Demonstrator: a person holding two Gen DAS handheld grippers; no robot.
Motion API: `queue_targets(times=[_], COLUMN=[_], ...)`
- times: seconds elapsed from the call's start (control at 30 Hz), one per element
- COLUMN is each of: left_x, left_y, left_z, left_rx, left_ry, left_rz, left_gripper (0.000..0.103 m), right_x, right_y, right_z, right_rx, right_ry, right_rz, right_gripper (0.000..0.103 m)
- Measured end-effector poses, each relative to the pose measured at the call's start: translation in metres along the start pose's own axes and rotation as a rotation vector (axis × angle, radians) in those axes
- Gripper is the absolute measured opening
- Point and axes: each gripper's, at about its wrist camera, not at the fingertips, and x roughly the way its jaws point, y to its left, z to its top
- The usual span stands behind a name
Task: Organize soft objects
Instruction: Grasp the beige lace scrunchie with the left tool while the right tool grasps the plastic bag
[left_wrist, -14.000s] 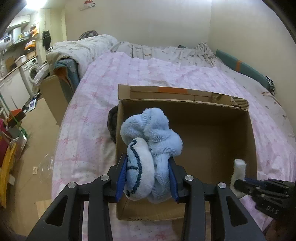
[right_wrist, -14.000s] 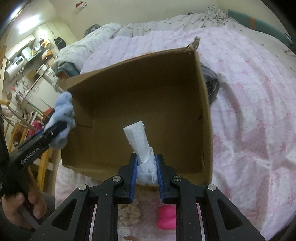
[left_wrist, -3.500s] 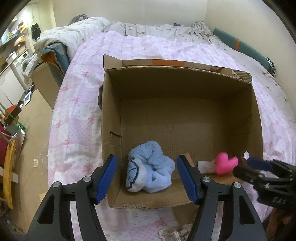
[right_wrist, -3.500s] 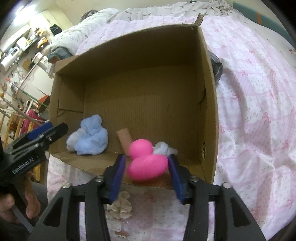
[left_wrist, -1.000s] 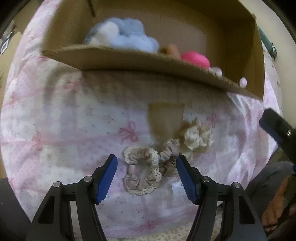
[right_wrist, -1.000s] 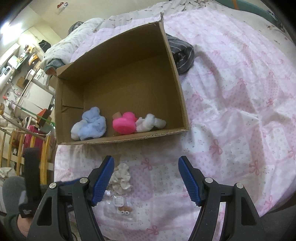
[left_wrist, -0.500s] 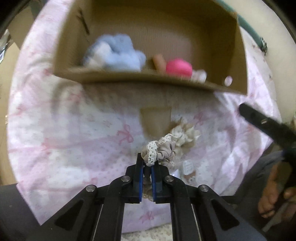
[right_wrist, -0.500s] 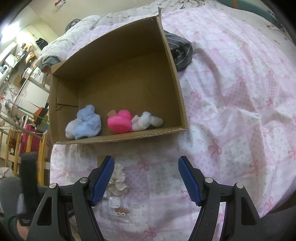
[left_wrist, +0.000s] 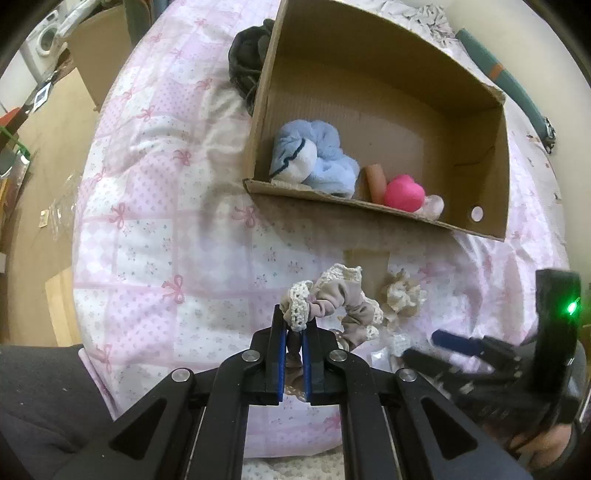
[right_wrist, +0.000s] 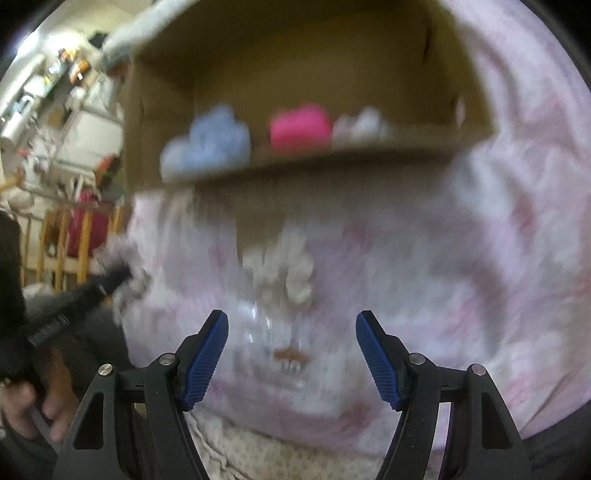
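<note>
My left gripper (left_wrist: 294, 334) is shut on a beige lace-trimmed scrunchie (left_wrist: 332, 302) and holds it above the pink bedspread, in front of the open cardboard box (left_wrist: 480, 155). The box holds a blue fluffy sock bundle (left_wrist: 314, 155), a pink soft toy (left_wrist: 403, 192) and a white cloth (left_wrist: 434, 205). A cream scrunchie (left_wrist: 403, 295) lies on the bed beside the held one. My right gripper (right_wrist: 291, 325) is open and empty, low over the cream scrunchie (right_wrist: 280, 273). The right wrist view is blurred.
A dark garment (left_wrist: 247, 62) lies against the box's far left side. A small clear packet (right_wrist: 288, 354) lies on the bedspread near my right gripper. The floor and furniture are off the bed's left edge (left_wrist: 40, 147).
My left gripper has lifted the beige scrunchie higher and drawn back from the box. My right gripper has dropped fast toward the cream scrunchie, jaws still open.
</note>
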Motion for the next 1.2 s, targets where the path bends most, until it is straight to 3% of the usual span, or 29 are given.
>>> queue_targets(times=[0.1,0.4,0.5,0.57,0.67,0.87,1.2], left_x=[0.000,-0.002,0.000,0.001,0.001,-0.003,-0.014], left_y=[-0.001,-0.003,-0.003,-0.003,-0.002,0.000,0.007], left_z=[0.000,0.002,0.004,0.004,0.004,0.002,0.003], left_rx=[0.009,-0.014,-0.023,-0.024,-0.027,-0.022,-0.041], left_ry=[-0.008,-0.035,-0.033,-0.032,-0.036,-0.060,-0.122], left_rz=[0.011,-0.010,-0.003,0.005,0.016,0.034,0.084], left_gripper=[0.007,0.007,0.007,0.007,0.007,0.007,0.007], right_x=[0.022,0.046,0.052,0.053,0.051,0.042,-0.018], right_y=[0.010,0.031,0.036,0.039,0.043,0.057,0.057], right_z=[-0.006,-0.003,-0.005,-0.007,-0.009,-0.023,-0.017], right_rx=[-0.028,-0.106,-0.140,-0.169,-0.186,-0.200,-0.164], right_ry=[0.065,0.091,0.098,0.097,0.092,0.101,-0.064], right_rz=[-0.030,-0.099,-0.128,-0.146,-0.143,-0.050,0.101], right_gripper=[0.075,0.075,0.057,0.039,0.028,0.026,0.026])
